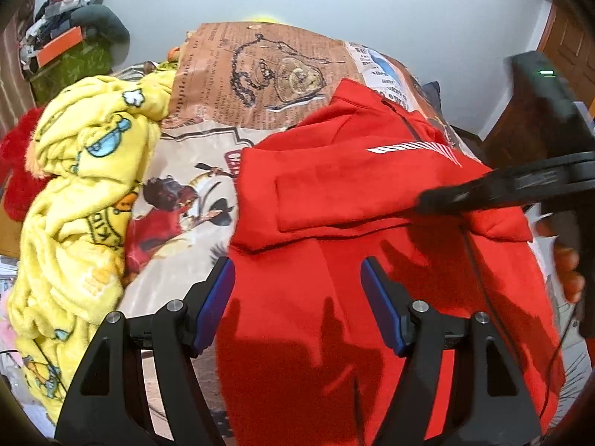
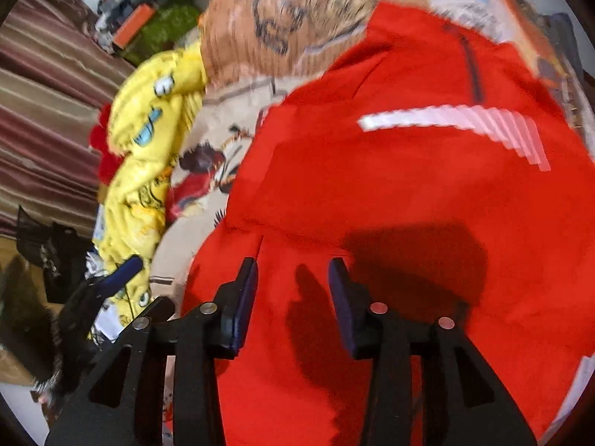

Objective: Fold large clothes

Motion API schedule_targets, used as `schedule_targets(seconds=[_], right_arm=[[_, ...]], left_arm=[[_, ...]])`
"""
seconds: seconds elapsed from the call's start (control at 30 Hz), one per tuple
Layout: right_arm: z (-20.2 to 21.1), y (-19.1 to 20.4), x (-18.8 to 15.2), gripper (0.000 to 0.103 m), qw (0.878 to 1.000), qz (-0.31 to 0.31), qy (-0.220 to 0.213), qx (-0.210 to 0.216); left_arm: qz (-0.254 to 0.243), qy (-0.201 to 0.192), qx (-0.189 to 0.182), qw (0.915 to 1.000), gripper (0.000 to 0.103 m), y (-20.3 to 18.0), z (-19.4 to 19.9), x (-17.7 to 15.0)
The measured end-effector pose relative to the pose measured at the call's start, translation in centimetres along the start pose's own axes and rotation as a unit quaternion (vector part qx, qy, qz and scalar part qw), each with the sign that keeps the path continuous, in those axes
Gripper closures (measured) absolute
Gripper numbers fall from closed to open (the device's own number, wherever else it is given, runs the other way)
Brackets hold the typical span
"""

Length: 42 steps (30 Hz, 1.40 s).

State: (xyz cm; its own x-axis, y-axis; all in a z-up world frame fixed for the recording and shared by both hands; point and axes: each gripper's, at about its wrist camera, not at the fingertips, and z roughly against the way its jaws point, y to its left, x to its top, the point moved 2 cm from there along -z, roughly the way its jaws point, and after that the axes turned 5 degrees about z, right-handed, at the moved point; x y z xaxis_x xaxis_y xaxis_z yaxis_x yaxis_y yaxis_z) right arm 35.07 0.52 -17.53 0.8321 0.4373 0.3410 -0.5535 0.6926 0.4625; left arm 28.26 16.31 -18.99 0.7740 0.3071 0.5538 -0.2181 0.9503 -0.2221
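A large red sweatshirt (image 1: 372, 260) with a white striped chest mark lies on a printed bedsheet (image 1: 186, 193), one sleeve folded across its chest. My left gripper (image 1: 297, 297) is open and empty just above the garment's lower left part. My right gripper (image 2: 293, 297) is open and empty over the red sweatshirt (image 2: 409, 193). In the left wrist view the right gripper's fingers (image 1: 483, 189) reach in from the right over the folded sleeve end. The left gripper's blue pad (image 2: 126, 267) shows at the left of the right wrist view.
A crumpled yellow cartoon blanket (image 1: 74, 186) lies left of the sweatshirt, with red fluffy cloth (image 1: 18, 171) beyond it. A cluttered green seat (image 1: 67, 59) stands at the back left. A wooden door (image 1: 565, 48) is at the right. A striped curtain (image 2: 44, 111) hangs at the left.
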Motion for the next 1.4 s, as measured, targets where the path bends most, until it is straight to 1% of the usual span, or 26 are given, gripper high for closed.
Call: schedule_targets(seconds=[0.1, 0.17, 0.2, 0.27, 0.3, 0.33, 0.37, 0.4, 0.43, 0.5, 0.63, 0.7, 0.77, 0.87, 0.93, 1.03, 1.07, 1.1, 1.13, 1.17, 1.2, 1.23, 1.27, 1.33, 1.37, 1.4], right_arm=[[4.3, -1.8, 0.1, 0.065, 0.999, 0.004, -0.04, -0.019], [8.1, -3.3, 0.1, 0.065, 0.996, 0.011, -0.077, -0.048], [8.9, -3.5, 0.3, 0.065, 0.994, 0.015, -0.089, -0.062], [12.5, -5.2, -0.1, 0.063, 0.985, 0.031, -0.124, -0.118], [13.8, -5.8, -0.4, 0.058, 0.979, 0.038, -0.137, -0.146], [15.0, -6.4, -0.8, 0.049, 0.972, 0.044, -0.151, -0.173], [15.9, -7.0, -1.1, 0.045, 0.966, 0.05, -0.162, -0.193], [16.7, -7.7, -1.5, 0.037, 0.961, 0.052, -0.172, -0.209], [17.4, -8.7, -2.1, 0.032, 0.955, 0.052, -0.184, -0.226], [17.8, -10.7, -2.9, 0.031, 0.952, 0.041, -0.184, -0.239], [16.1, -14.1, -4.0, 0.031, 0.956, 0.013, -0.157, -0.249], [14.5, -15.4, -4.6, 0.031, 0.957, 0.006, -0.139, -0.253], [12.7, -16.7, -5.1, 0.031, 0.96, 0.002, -0.125, -0.251], [10.8, -18.1, -5.7, 0.031, 0.963, -0.01, -0.106, -0.247], [9.9, -19.0, -6.1, 0.031, 0.966, -0.013, -0.096, -0.24], [9.2, -20.2, -7.0, 0.031, 0.97, -0.026, -0.083, -0.229], [9.1, -20.5, -7.3, 0.031, 0.97, -0.032, -0.081, -0.226], [9.0, -20.8, -7.4, 0.031, 0.971, -0.036, -0.081, -0.224], [8.9, -21.0, -7.5, 0.031, 0.971, -0.041, -0.082, -0.222], [9.0, -21.2, -7.6, 0.031, 0.971, -0.046, -0.083, -0.22], [9.1, -21.4, -7.7, 0.031, 0.972, -0.051, -0.084, -0.216], [9.4, -21.6, -7.8, 0.031, 0.972, -0.056, -0.088, -0.212], [9.7, -21.8, -7.8, 0.031, 0.971, -0.06, -0.093, -0.21], [10.6, -22.3, -7.9, 0.031, 0.969, -0.069, -0.107, -0.21], [11.1, -22.5, -7.9, 0.031, 0.968, -0.074, -0.114, -0.21], [11.5, -22.7, -7.8, 0.031, 0.967, -0.081, -0.12, -0.208]], left_arm=[[0.014, 0.014, -0.019, 0.9996, 0.034, -0.6, -1.0, 0.5], [0.028, 0.026, -0.035, 0.9987, 0.034, -1.0, -1.9, 1.0], [0.038, 0.031, -0.043, 0.9978, 0.034, -1.1, -2.3, 1.4], [0.066, 0.045, -0.068, 0.9945, 0.034, -1.4, -3.4, 2.2], [0.079, 0.051, -0.08, 0.9923, 0.034, -1.5, -3.8, 2.5], [0.095, 0.057, -0.095, 0.9893, 0.034, -1.7, -4.4, 2.9], [0.11, 0.064, -0.109, 0.9858, 0.034, -1.8, -4.9, 3.2], [0.123, 0.071, -0.122, 0.9823, 0.034, -1.9, -5.5, 3.4], [0.14, 0.08, -0.136, 0.9775, 0.034, -2.0, -6.1, 3.7], [0.172, 0.096, -0.158, 0.9676, 0.034, -1.9, -7.4, 3.8], [0.236, 0.126, -0.186, 0.9455, 0.034, -1.5, -9.9, 3.2], [0.257, 0.129, -0.198, 0.9371, 0.034, -1.2, -10.6, 3.0], [0.27, 0.125, -0.199, 0.9339, 0.035, -1.1, -11.4, 3.0], [0.27, 0.124, -0.186, 0.9366, 0.042, -1.0, -12.6, 3.5], [0.268, 0.121, -0.176, 0.9393, 0.042, -0.8, -13.4, 4.0], [0.256, 0.11, -0.143, 0.9496, 0.043, -0.8, -14.9, 4.9], [0.251, 0.107, -0.129, 0.9534, 0.046, -0.7, -15.2, 5.1], [0.241, 0.104, -0.103, 0.9594, 0.049, -0.7, -15.6, 5.4], [0.23, 0.103, -0.085, 0.964, 0.059, -0.6, -16.0, 5.6], [0.208, 0.102, -0.059, 0.9709, 0.069, -1.0, -16.4, 6.0], [0.194, 0.097, -0.047, 0.975, 0.073, -1.2, -16.5, 6.3], [0.176, 0.088, -0.035, 0.9799, 0.088, -1.7, -16.3, 6.9], [0.153, 0.079, -0.014, 0.985, 0.099, -2.2, -16.0, 7.5], [0.106, 0.049, 0.018, 0.993, 0.101, -3.3, -14.8, 8.5], [0.078, 0.016, 0.03, 0.9963, 0.101, -4.2, -13.2, 9.3], [0.067, -0.001, 0.03, 0.9973, 0.101, -4.5, -12.2, 9.6]])
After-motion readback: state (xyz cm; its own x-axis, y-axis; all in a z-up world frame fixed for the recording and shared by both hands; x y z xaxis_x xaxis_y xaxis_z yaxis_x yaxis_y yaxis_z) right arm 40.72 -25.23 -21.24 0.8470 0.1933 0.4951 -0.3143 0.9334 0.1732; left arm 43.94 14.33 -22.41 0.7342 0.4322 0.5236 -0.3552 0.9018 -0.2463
